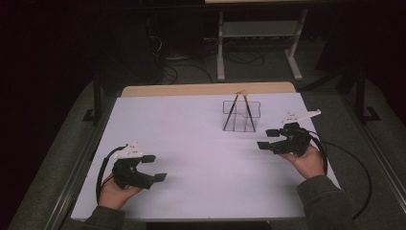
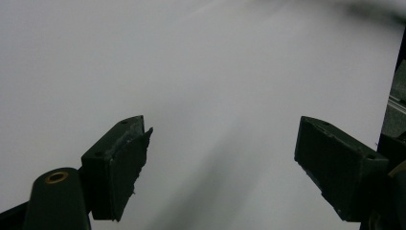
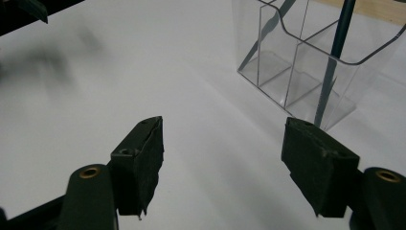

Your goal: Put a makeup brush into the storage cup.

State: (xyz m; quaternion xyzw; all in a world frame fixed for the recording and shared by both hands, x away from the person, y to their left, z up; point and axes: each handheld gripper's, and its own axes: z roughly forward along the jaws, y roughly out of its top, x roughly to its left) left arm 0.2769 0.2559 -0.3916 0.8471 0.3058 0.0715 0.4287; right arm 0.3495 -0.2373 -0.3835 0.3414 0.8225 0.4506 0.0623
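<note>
Clear organiser (image 1: 242, 116) holds two pencils (image 1: 231, 113), near wide-jawed right gripper (image 1: 268, 139).

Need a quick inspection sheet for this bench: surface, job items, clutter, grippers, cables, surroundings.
Surface: white table top, bare, wooden strip along the far edge.
Job's things: clear compartmented holder at far right of centre, upright; two dark pencils lean in it, tops meeting.
Clutter: nothing seen.
Grippers: left hand-held gripper near the front left, jaws open, nothing between them; right hand-held gripper short of the holder, jaws open, nothing between them.
Cables: black cable loops off the right gripper past the table edge; a short one curves at the left gripper.
Surroundings: dark room, grey floor, desk frame with loose cables behind.
</note>
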